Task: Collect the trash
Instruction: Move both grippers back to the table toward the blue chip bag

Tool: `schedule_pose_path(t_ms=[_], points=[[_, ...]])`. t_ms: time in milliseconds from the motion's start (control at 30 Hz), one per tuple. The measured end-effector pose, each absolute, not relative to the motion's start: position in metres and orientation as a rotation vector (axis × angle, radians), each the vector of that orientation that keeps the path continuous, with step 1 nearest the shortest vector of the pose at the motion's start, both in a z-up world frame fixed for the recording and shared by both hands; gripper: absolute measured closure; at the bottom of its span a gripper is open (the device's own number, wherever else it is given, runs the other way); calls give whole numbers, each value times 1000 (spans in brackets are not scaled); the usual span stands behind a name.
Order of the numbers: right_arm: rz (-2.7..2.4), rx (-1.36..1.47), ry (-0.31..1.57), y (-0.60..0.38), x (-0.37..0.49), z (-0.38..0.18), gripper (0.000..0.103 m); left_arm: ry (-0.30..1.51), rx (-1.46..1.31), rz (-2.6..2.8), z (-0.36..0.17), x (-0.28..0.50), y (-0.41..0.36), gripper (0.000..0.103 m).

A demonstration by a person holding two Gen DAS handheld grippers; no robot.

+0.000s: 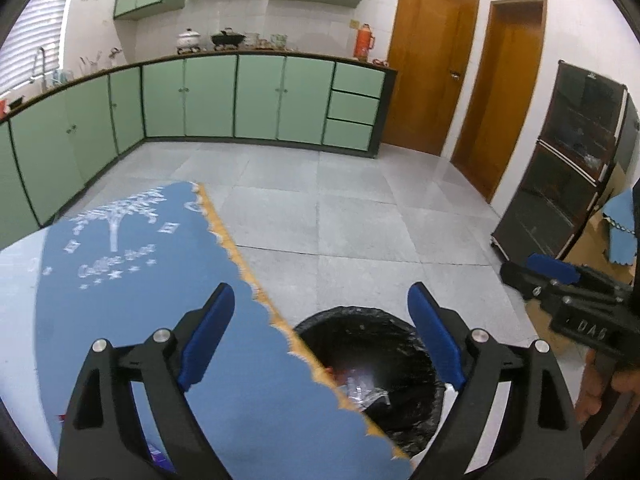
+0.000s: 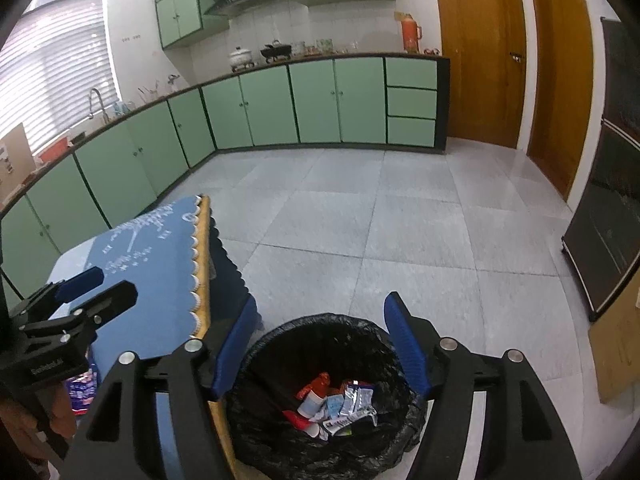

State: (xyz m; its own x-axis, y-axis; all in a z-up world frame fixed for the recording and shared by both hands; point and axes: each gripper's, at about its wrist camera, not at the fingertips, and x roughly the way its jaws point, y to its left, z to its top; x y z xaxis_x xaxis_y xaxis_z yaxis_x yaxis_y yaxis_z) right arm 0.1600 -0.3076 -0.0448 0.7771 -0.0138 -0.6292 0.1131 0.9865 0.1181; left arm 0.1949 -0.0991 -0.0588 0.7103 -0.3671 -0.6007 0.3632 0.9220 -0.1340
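Note:
A trash bin lined with a black bag (image 2: pixel 360 344) stands on the floor beside the table; several wrappers and packets (image 2: pixel 336 400) lie at its bottom. My right gripper (image 2: pixel 320 344) hangs above the bin, open, with nothing between its blue pads. My left gripper (image 1: pixel 320 332) is open too, empty, straddling the table's edge and the bin's rim (image 1: pixel 360 316). In the left wrist view the right gripper (image 1: pixel 560 276) shows at the far right, held by a hand. The left gripper (image 2: pixel 100 288) appears at the left of the right wrist view, over the table.
A table with a blue patterned cloth (image 1: pixel 132 264) and scalloped edge sits left of the bin. A blue and red packet (image 2: pixel 82 390) lies low at the left. Green kitchen cabinets (image 2: pixel 312 104) line the far wall, wooden doors (image 2: pixel 476 52) stand at the right, and a dark cabinet (image 1: pixel 568 160) is beside cardboard.

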Motion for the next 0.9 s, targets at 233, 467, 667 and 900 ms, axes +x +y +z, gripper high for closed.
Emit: schedule_pose_path(t_ms=[233, 467, 667, 900], points=[[7, 143, 652, -272, 154, -32, 37, 658, -24, -313, -48, 172, -48, 17], [126, 135, 651, -216, 150, -34, 29, 650, -21, -155, -46, 141, 24, 15], [243, 104, 665, -158, 152, -45, 17, 668, -30, -15, -56, 114, 84, 14], [355, 91, 713, -102, 157, -76, 14, 731, -48, 60, -84, 82, 135, 14]])
